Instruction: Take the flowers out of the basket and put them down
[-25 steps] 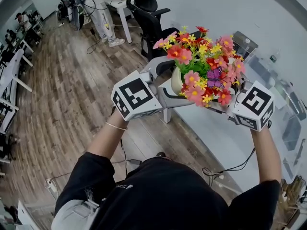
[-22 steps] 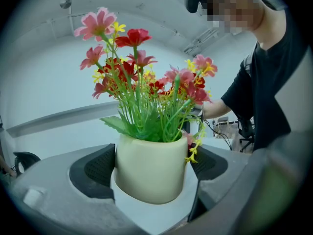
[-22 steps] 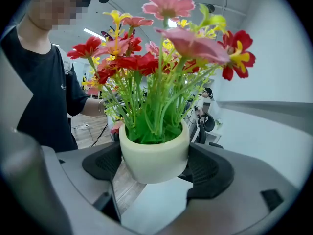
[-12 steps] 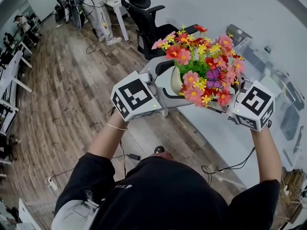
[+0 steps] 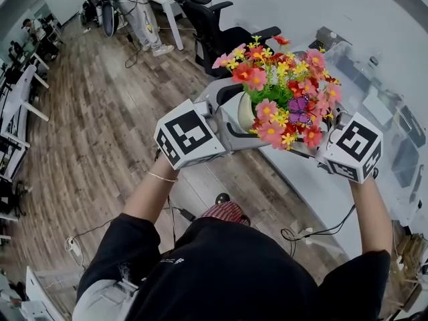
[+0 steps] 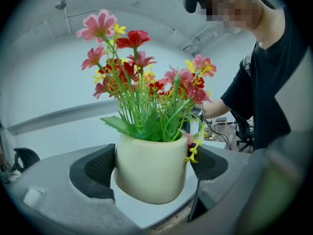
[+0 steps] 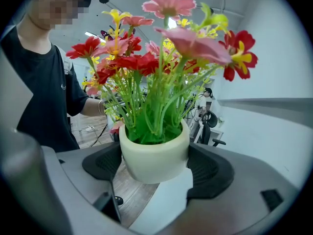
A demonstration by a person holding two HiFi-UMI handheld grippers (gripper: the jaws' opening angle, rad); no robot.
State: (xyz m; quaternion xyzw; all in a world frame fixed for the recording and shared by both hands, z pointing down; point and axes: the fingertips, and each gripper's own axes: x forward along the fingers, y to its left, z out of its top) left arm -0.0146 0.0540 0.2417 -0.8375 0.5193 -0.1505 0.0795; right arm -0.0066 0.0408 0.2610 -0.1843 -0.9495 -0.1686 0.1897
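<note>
A cream flower pot full of red, pink and yellow artificial flowers is held up in the air in front of the person, over the edge of a white table. My left gripper grips it from the left; in the left gripper view the pot sits between both black pads. My right gripper is shut on the same pot from the opposite side, its pads against the wall. No basket is in view.
A black office chair stands beyond the pot. A person stands at a far desk. Wooden floor spreads to the left, with cables on it. Glass items lie on the table's far right.
Both grippers and the pot keep the same pose. The background has slid in the head view, and a red shoe now shows below the pot.
</note>
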